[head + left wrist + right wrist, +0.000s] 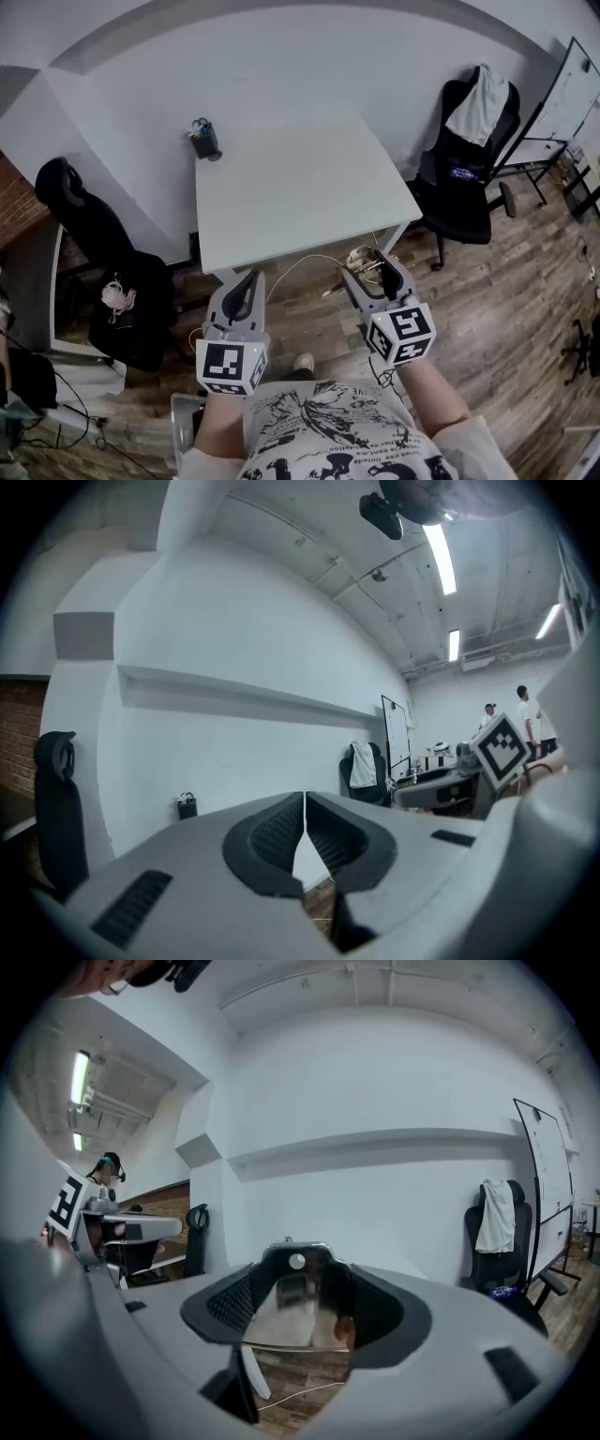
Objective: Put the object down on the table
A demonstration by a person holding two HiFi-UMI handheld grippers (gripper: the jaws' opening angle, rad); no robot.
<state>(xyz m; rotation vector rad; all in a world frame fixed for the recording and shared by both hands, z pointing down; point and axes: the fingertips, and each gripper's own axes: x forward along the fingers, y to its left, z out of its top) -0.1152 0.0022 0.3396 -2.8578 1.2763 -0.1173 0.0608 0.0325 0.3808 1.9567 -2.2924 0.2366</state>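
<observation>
My right gripper (372, 264) is shut on a shiny, reflective object (362, 259) with a brownish glint. It hangs in the air just short of the white table's (300, 187) near right corner. In the right gripper view the shiny object (292, 1309) fills the wide gap between the dark ribbed pads (232, 1305), and what kind of thing it is I cannot tell. My left gripper (244, 284) is held level beside it, before the table's near edge. In the left gripper view the left gripper (305, 829) has its jaws pressed together with nothing between them.
A small black holder (203, 139) with things in it stands at the table's far left corner. A black chair (94, 239) stands at the left. Another black chair (472, 169) draped with a white garment stands at the right, next to a whiteboard (562, 98). A cable (305, 261) trails over the wooden floor.
</observation>
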